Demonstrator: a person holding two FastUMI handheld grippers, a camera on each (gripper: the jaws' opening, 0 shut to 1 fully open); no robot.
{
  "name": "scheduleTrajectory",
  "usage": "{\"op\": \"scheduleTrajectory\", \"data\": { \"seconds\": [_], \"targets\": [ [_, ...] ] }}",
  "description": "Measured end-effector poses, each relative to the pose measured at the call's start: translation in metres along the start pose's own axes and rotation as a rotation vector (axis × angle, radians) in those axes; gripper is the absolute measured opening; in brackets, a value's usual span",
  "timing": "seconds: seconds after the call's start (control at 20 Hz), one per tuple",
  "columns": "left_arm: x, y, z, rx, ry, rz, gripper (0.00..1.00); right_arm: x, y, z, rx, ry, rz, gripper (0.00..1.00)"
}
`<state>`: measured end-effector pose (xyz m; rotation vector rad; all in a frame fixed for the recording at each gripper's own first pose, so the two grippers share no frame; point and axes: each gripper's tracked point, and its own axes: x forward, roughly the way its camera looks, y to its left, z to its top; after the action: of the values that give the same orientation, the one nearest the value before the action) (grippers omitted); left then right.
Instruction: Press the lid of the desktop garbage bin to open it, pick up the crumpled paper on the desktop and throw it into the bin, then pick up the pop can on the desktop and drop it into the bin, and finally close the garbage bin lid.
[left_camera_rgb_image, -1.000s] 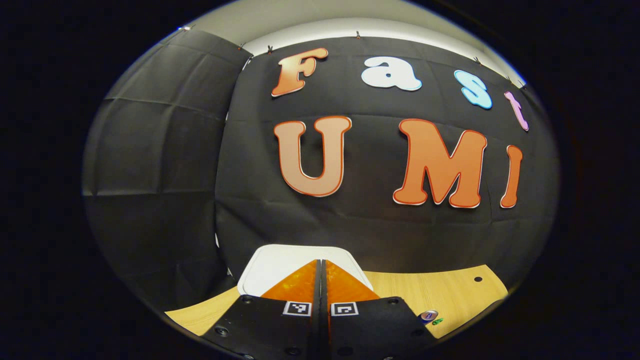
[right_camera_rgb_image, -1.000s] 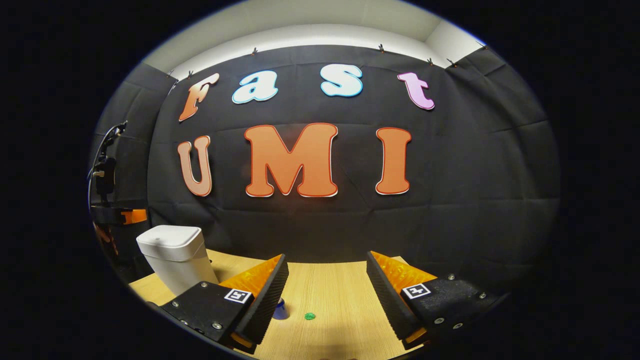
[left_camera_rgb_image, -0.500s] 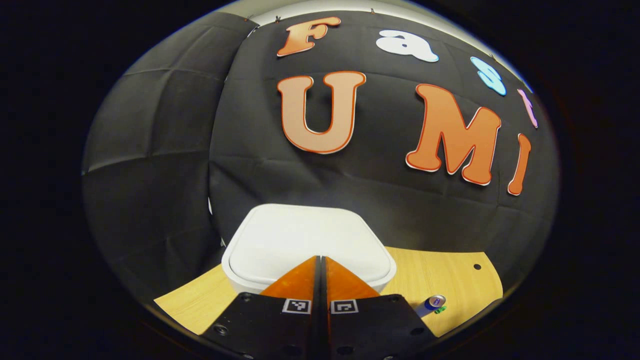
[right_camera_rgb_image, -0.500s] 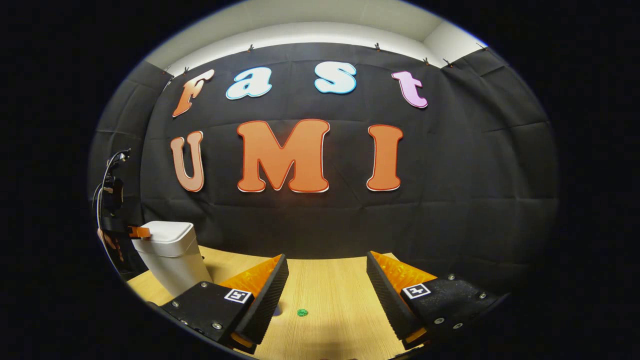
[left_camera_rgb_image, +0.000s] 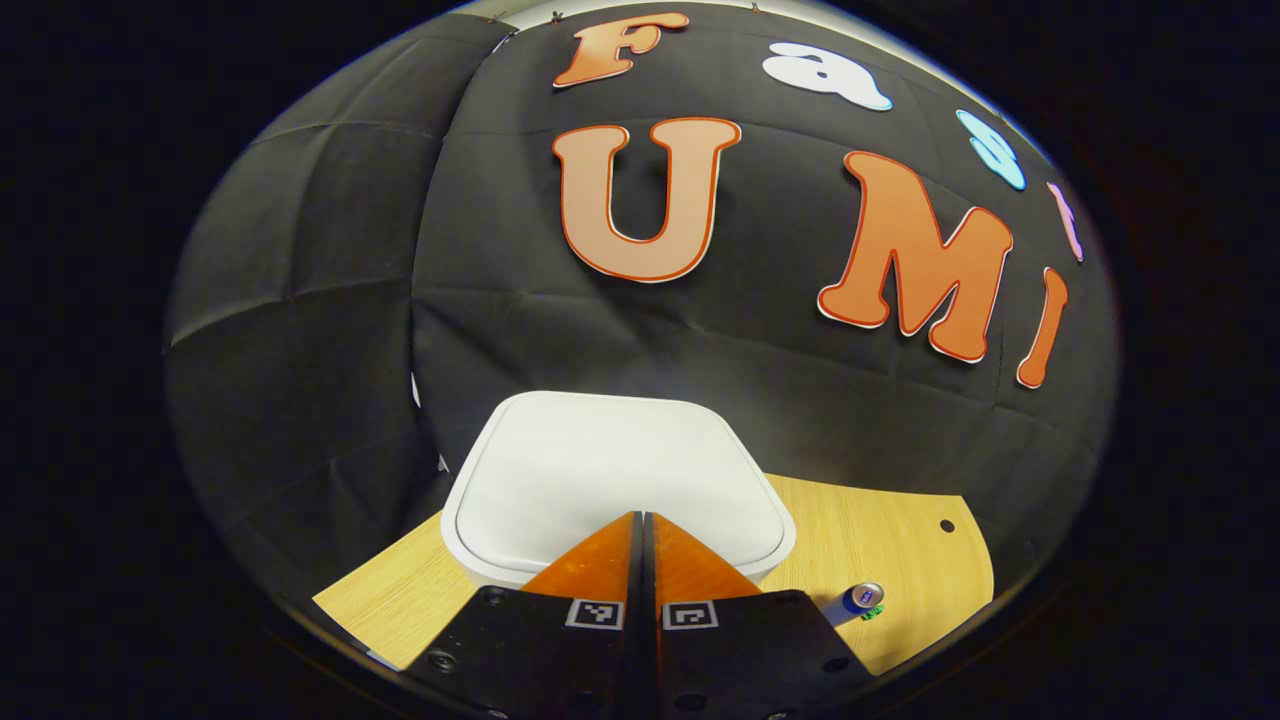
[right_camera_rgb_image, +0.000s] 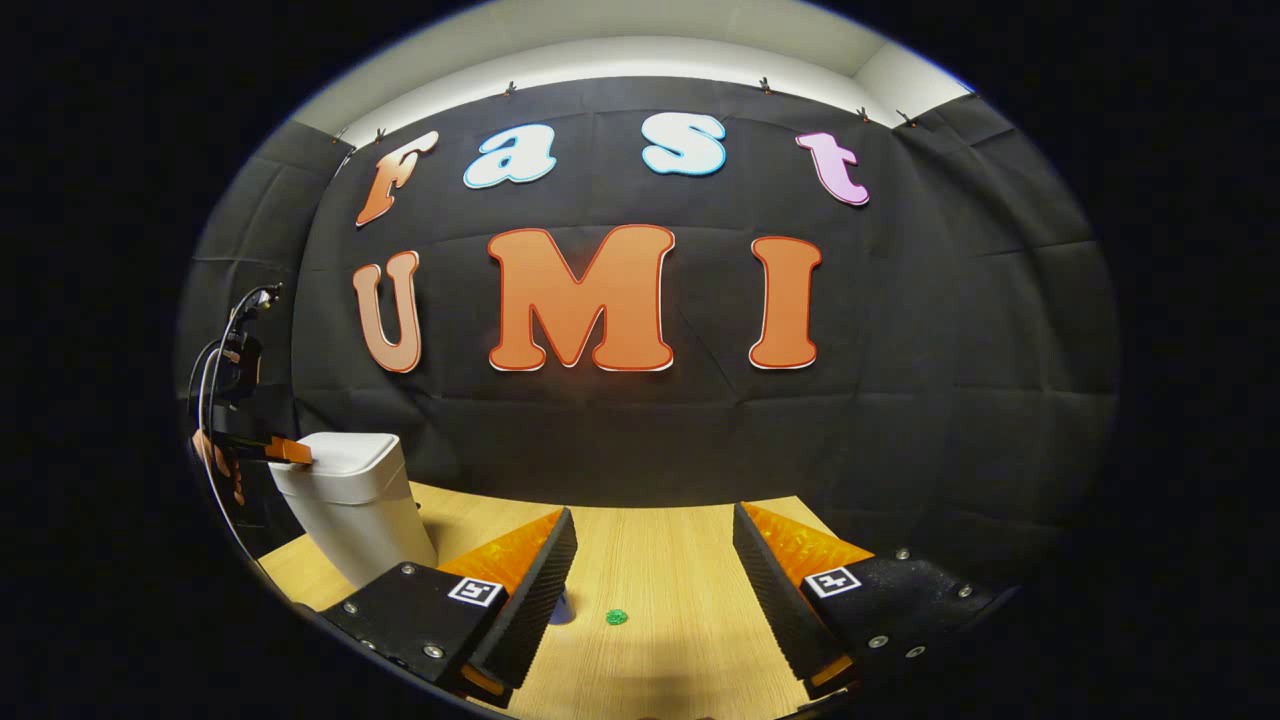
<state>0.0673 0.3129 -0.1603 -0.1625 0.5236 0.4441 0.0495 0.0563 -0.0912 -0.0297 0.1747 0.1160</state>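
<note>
The left tongs (left_camera_rgb_image: 645, 520), pressed together, have been lowered onto the bin lid (left_camera_rgb_image: 615, 470), not yet opened; right tongs (right_camera_rgb_image: 655, 530) are held apart; can (left_camera_rgb_image: 858, 600) remains on the worktop (left_camera_rgb_image: 880, 540).

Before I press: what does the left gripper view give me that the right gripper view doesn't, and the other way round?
Left gripper view: the closed bin lid from above, with the shut left gripper over its near edge, and the whole pop can lying flat.
Right gripper view: the bin from the side, and the open right gripper, which holds nothing.
Both: the wooden table and a small green scrap.
</note>
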Motion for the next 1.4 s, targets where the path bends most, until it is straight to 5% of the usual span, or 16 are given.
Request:
{"op": "scheduleTrajectory", "data": {
  "seconds": [0.15,0.4,0.8,1.0,1.2,1.4],
  "targets": [
    [-0.003,-0.002,0.004,0.008,0.018,-0.013,0.0,-0.002,0.0,0.008,0.004,-0.026,0.005,0.94],
    [-0.032,0.002,0.063,0.025,-0.223,0.012,0.0,-0.004,-0.009,0.006,0.011,-0.023,-0.005,0.94],
    [-0.092,-0.028,0.099,0.085,-0.436,0.032,0.02,0.001,-0.014,-0.001,0.01,-0.008,-0.005,0.94],
    [-0.122,-0.057,0.1,0.107,-0.49,-0.013,0.31,0.006,-0.011,-0.007,0.009,-0.001,0.007,0.94],
    [-0.145,-0.08,0.102,0.122,-0.537,-0.046,0.93,0.017,-0.003,-0.017,-0.005,0.005,0.031,0.94],
    [-0.162,-0.103,0.098,0.108,-0.55,-0.102,0.93,0.029,0.001,-0.036,-0.027,0.025,0.049,0.94]
  ]
}}
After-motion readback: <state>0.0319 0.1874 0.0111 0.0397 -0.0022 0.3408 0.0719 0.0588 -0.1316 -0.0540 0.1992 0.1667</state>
